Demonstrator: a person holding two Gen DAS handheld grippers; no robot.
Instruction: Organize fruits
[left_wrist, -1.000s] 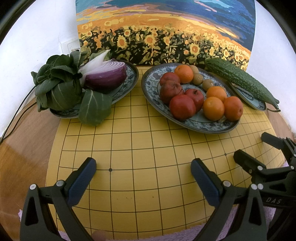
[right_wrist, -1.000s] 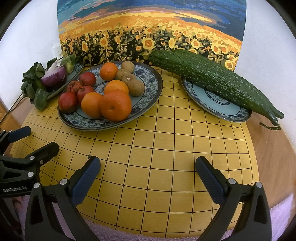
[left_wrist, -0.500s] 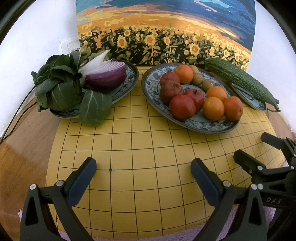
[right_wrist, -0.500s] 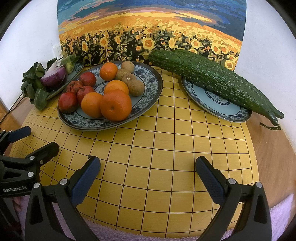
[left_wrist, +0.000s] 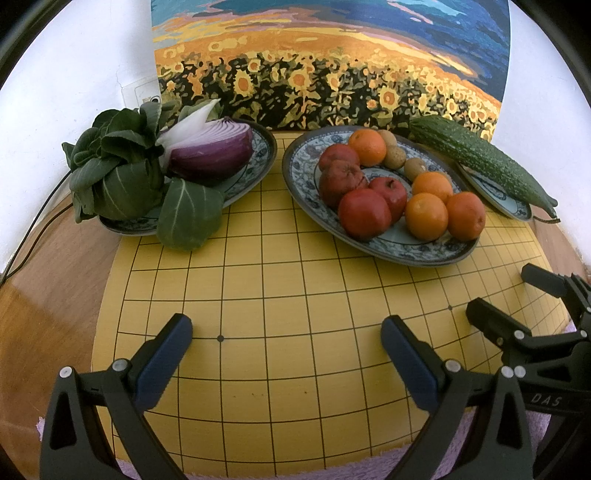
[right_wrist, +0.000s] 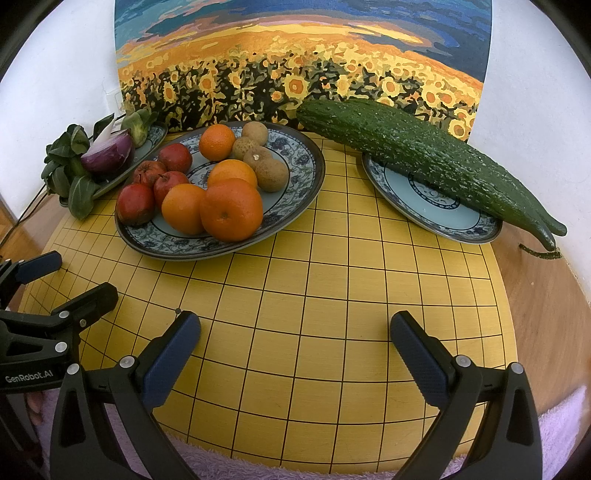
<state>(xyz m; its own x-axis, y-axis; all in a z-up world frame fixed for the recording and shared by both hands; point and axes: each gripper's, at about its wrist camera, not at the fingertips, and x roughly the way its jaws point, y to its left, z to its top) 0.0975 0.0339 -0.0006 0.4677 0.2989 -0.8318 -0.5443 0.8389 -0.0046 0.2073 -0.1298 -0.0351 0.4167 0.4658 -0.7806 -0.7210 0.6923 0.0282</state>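
Nearest the cameras, both black two-finger grippers with blue pads hover low over the near edge of a yellow gridded board (left_wrist: 280, 295). The left gripper (left_wrist: 286, 354) has its fingers spread wide with nothing between them, and the right gripper (right_wrist: 295, 347) is spread the same way, also empty. In the left wrist view the right gripper shows side-on at 4 o'clock; in the right wrist view the left gripper sits at 8 o'clock. A strip of pale lilac towelling (right_wrist: 561, 435) lies under the board's near edge, and brown wooden tabletop (left_wrist: 48, 295) flanks the board.

Farther in, at about 12 o'clock between the two grippers, stands the large blue-patterned oval plate (right_wrist: 295, 192) carrying the fruit — four oranges (right_wrist: 231, 208) toward its right and back, four red apples (right_wrist: 136, 204) grouped on its left, and a few small brown round fruits (right_wrist: 271, 174) at the rear. The fruits touch one another in a loose heap.

At 2 o'clock from the right gripper, a smaller pale-blue round plate (right_wrist: 436, 206) holds a long bumpy green cucumber (right_wrist: 424, 155), which overhangs the rim at both ends. At 10 o'clock from the left gripper, a third blue-patterned plate (left_wrist: 258, 162) carries a halved purple onion (left_wrist: 214, 151) and dark leafy greens (left_wrist: 118, 173) — one leaf droops over the rim onto the board.

Behind everything, a sunflower-field painting (left_wrist: 332, 66) leans on the white wall (left_wrist: 74, 74).
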